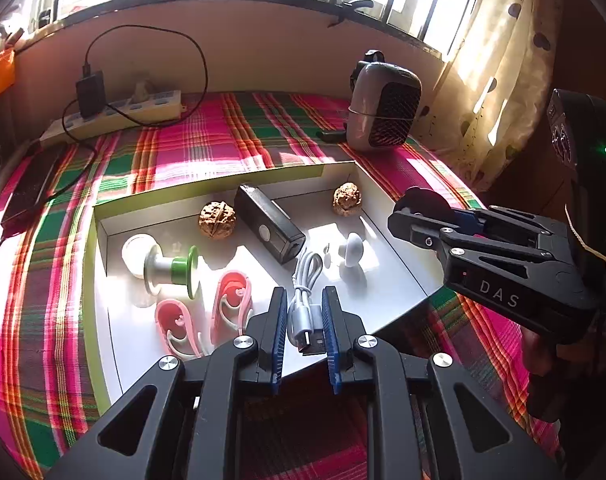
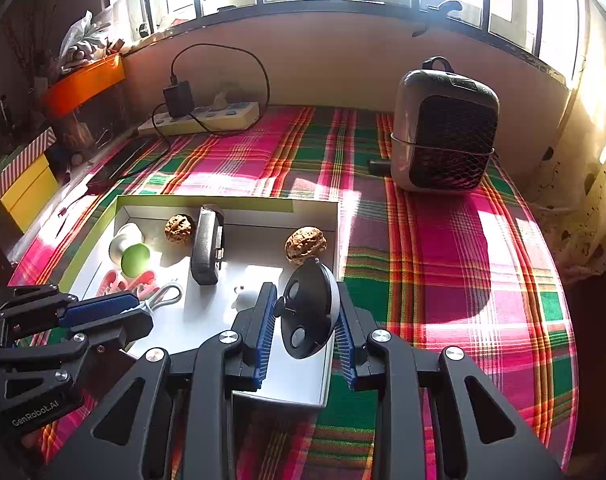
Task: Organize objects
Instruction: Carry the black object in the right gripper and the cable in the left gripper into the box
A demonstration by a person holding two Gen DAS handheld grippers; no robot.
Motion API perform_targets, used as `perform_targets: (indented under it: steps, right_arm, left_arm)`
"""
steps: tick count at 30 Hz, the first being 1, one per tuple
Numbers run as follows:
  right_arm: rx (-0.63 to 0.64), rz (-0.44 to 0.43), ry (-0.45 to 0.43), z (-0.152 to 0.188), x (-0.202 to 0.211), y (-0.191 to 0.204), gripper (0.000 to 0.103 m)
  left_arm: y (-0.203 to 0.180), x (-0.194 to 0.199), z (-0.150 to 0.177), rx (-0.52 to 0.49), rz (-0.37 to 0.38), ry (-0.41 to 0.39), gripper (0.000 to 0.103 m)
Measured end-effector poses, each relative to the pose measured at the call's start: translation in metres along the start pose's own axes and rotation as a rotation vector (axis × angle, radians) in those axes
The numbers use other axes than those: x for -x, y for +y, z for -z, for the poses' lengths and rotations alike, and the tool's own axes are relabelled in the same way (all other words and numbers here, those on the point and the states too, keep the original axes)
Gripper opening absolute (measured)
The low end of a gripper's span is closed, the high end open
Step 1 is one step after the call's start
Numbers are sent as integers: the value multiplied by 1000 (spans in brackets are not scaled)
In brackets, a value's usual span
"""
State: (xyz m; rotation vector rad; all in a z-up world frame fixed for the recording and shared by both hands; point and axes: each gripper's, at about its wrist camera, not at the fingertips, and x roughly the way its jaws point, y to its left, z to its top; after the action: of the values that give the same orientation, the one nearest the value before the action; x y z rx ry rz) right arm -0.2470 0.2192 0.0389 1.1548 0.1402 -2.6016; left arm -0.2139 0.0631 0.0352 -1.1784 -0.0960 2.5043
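Over the shallow white cardboard tray (image 1: pixel 103 240) on the plaid-covered counter (image 2: pixel 443 280), the left gripper (image 1: pixel 303 320) pinches a coiled white USB cable (image 1: pixel 307 280) and the right gripper (image 2: pixel 303 316) clamps a round black-and-white disc (image 2: pixel 309 308), probably lifting both clear for sorting

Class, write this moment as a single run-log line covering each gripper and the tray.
left gripper: shut on white cable | right gripper: shut on black disc | tray: two walnuts inside
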Motion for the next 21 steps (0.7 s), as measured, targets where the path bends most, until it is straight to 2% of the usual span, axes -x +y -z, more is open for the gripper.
perform_targets:
  steps: [14, 21]
  right_arm:
    - [55, 34, 39, -8, -31, 9, 29]
    - [66, 14, 47, -11, -39, 15, 29]
  left_arm:
    - [9, -21, -1, 18, -3, 49, 16]
    - [12, -23, -1, 26, -8, 51, 14]
